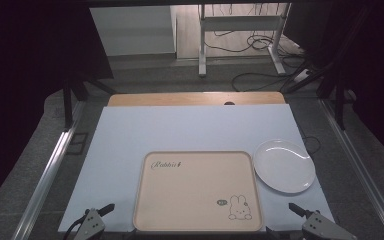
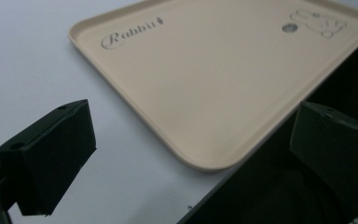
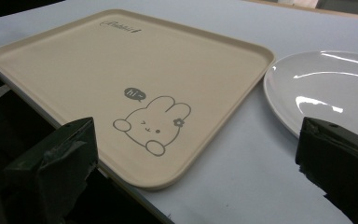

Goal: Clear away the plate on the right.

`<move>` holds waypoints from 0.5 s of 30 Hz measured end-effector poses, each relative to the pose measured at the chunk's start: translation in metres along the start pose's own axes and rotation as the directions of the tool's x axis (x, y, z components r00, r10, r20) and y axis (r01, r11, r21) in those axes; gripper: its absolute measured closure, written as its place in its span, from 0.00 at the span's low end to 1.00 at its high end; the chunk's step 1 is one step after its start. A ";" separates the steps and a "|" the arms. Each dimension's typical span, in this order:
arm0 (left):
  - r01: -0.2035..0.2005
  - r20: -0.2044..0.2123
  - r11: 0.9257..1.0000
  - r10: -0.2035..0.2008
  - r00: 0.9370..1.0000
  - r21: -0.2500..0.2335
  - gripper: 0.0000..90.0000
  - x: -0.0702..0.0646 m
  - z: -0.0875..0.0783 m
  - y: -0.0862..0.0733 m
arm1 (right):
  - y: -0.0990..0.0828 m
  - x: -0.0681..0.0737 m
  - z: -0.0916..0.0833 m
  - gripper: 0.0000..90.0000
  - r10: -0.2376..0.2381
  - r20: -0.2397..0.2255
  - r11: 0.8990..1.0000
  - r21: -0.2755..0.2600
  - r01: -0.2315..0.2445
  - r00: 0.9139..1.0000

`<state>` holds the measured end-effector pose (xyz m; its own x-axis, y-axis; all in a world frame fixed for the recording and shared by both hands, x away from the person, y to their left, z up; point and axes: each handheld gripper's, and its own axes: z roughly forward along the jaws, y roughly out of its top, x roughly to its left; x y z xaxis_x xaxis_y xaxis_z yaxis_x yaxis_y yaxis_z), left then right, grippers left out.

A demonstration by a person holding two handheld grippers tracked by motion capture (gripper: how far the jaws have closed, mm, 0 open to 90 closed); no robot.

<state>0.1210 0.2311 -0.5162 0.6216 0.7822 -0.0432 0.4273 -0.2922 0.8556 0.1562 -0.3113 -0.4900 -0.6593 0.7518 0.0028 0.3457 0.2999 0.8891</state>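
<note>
Near the table's front edge we see a beige tray (image 1: 198, 192) lying flat on the pale blue mat (image 1: 190, 127), with the left gripper (image 1: 96, 216) just off its front-left corner and the right gripper (image 1: 307, 214) off its front-right, both with jaws spread apart and holding nothing. A white plate (image 1: 283, 165) sits just beside the tray's right edge, apart from it. From the right gripper view we make out the tray's rabbit drawing (image 3: 152, 123) and "hi" bubble close up, while the left gripper view gives us the "Rabbit" lettering (image 2: 130, 32) instead.
</note>
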 end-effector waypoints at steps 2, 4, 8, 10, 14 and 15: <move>-0.009 0.003 1.000 0.009 1.000 0.013 0.00 -0.001 0.001 0.000 | 0.000 0.000 0.000 0.00 0.002 -0.002 1.000 0.003 -0.002 1.000; -0.002 0.001 1.000 0.002 1.000 0.008 0.00 0.000 0.001 0.000 | 0.000 -0.001 0.000 0.00 -0.002 0.005 1.000 0.009 0.002 1.000; 0.026 0.002 0.999 -0.026 1.000 -0.025 0.00 0.002 -0.001 -0.001 | -0.001 -0.001 0.002 0.00 -0.012 0.014 1.000 0.027 0.012 1.000; 0.028 0.001 0.999 -0.028 1.000 -0.025 0.00 0.002 -0.002 -0.001 | -0.001 0.000 0.003 0.00 -0.024 0.020 0.999 0.040 0.023 1.000; 0.025 0.004 0.999 -0.025 1.000 -0.020 0.00 0.002 -0.001 -0.001 | -0.001 0.001 0.005 0.00 -0.032 0.019 0.998 0.050 0.031 0.999; 0.023 0.003 1.000 -0.023 1.000 -0.017 0.00 0.002 -0.001 -0.001 | -0.001 0.001 0.005 0.00 -0.032 0.018 0.998 0.051 0.031 0.999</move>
<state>0.1213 0.2331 -0.5168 0.6135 0.7871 -0.0645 0.4300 -0.2644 0.8633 0.1581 -0.3081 -0.4931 -0.6578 0.7525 -0.0336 0.3587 0.3521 0.8645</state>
